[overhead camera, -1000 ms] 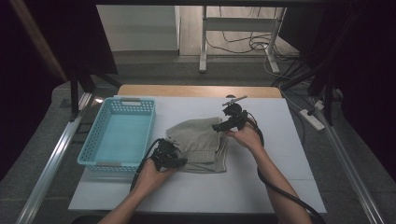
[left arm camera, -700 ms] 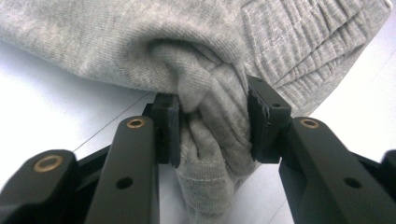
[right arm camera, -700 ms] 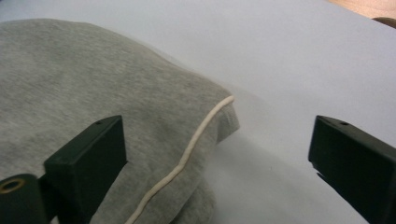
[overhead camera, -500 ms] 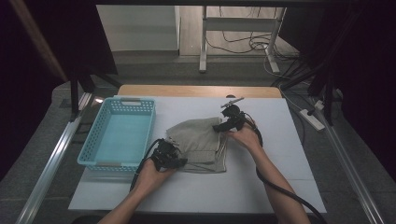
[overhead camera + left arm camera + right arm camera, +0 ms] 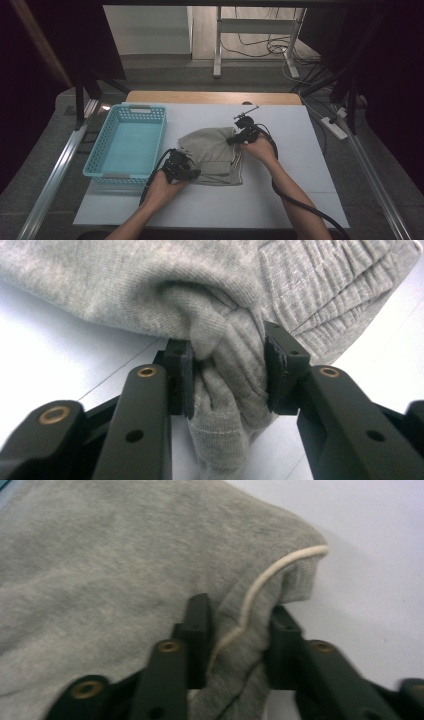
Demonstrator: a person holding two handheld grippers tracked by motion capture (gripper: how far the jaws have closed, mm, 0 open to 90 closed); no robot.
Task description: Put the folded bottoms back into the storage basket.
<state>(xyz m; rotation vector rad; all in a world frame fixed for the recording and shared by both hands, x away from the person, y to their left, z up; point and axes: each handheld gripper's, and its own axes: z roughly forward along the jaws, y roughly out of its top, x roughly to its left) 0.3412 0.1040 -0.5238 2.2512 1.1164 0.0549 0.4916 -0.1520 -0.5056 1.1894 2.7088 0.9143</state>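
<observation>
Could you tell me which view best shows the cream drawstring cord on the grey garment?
The right gripper view: the cream drawstring cord runs along the grey knitted garment between the right tongs. The high view shows faint strands; the left gripper view shows ribbed fabric.

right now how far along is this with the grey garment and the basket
Done: the grey garment lies bunched into a compact pile on the white table. In hand: the left gripper is clamped on a gathered fold, and the right gripper on an edge with a cream cord. Left, presumably: the turquoise basket beside it holds nothing yet.
</observation>
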